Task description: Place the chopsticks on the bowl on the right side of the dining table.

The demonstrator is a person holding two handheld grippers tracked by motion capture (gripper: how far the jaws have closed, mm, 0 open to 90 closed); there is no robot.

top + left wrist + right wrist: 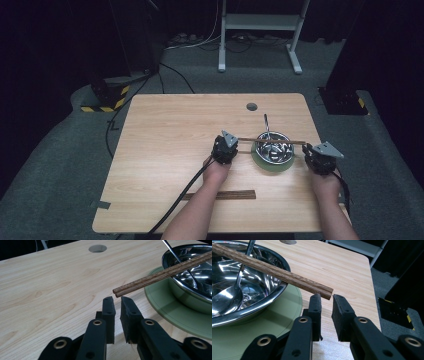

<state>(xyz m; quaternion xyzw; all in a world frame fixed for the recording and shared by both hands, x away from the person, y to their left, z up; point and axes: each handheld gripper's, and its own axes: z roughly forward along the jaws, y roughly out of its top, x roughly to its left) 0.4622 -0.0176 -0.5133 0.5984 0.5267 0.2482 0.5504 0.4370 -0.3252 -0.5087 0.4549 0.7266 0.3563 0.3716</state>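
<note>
My left hand-held gripper [117, 300] and right hand-held gripper [325, 297] both sit released just beyond the ends of the wooden chopsticks [271, 141] lying across the steel bowl [274, 148]; no writing reads.

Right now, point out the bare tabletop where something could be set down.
Free: the wide stretch left of the left tool, out to the table edge, and the far strip beside the round hole. Crowded: the right side, with chopsticks across the steel bowl on its green plate.
</note>
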